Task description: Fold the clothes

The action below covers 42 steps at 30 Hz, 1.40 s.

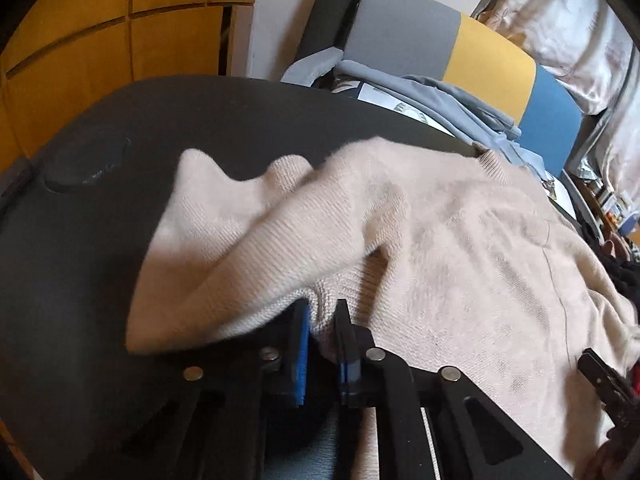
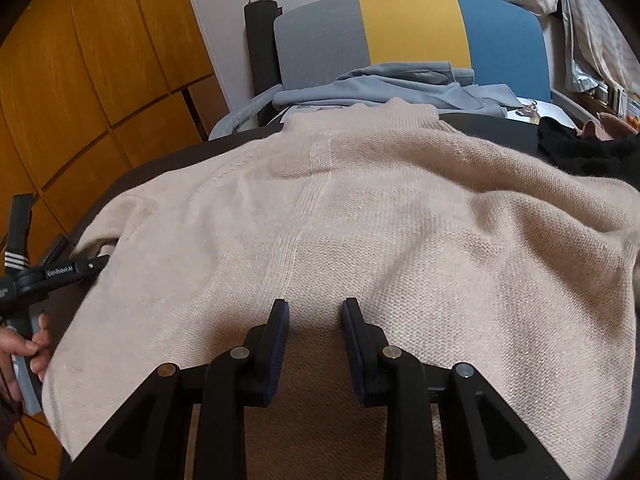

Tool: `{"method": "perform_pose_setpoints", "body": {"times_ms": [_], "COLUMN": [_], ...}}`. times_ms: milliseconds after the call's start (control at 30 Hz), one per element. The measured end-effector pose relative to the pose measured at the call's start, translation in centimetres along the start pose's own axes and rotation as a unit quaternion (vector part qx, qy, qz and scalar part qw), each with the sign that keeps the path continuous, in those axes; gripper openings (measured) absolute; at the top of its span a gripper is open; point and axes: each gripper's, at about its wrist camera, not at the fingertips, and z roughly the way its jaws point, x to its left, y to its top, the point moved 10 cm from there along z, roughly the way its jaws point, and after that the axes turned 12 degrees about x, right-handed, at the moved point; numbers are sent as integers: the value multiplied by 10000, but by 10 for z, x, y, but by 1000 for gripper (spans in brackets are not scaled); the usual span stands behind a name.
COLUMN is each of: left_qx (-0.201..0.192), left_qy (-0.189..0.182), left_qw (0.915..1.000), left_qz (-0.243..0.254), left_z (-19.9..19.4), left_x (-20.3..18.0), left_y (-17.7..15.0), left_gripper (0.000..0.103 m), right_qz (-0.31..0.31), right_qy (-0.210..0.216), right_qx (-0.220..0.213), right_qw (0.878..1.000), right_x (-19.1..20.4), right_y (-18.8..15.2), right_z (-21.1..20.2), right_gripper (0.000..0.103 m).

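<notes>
Beige knit sweater (image 2: 360, 216) sleeve (image 1: 248, 248) is pinched in the left gripper (image 1: 322, 320); carry it flat across the body while the right gripper (image 2: 316, 312), jaws parted and empty, steadies the hem.

We count one beige sweater (image 2: 360, 220), one black garment (image 2: 580, 152) and one grey-blue garment (image 2: 380, 88). We see two grippers and one chair (image 2: 412, 28).

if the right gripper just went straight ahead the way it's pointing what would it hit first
Most likely the beige sweater: the open right gripper hovers low over its body, pointing along it toward the collar. The striped chair lies beyond. Depth is unclear.
</notes>
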Motion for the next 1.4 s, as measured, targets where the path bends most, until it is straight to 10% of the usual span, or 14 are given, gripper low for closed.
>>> {"method": "perform_pose_setpoints", "body": {"times_ms": [133,300,700,900,1033,1233,1400], "left_qx": [-379,-820,-159,890,889,66,248], "left_qy": [1223,2680,4248,4029,4229,2345,704], "left_qw": [9890,9464,8971,9062,9018,9545,9695], "left_qz": [743,1604,1202,924,54,-1842,-2333], "left_z": [-23,-58,-47,-7,-37,-85,-68], "left_x": [38,81,235,267,302,327,295], "left_y": [36,83,83,26,9,7,38], "left_gripper": [10,10,15,23,57,58,81], "right_qz": [-40,-5,37,90,128,171,184], "right_qy": [-73,-8,58,156,225,316,336], "right_qx": [-1,-9,-10,-13,-16,-24,-21], "right_qw": [10000,10000,10000,9998,9997,9994,9993], "right_x": [2,1,-1,-3,-4,-6,-6], "right_y": [0,0,1,1,1,1,1], "right_z": [0,1,2,2,2,2,1], "right_gripper": [28,28,28,28,28,28,28]}}
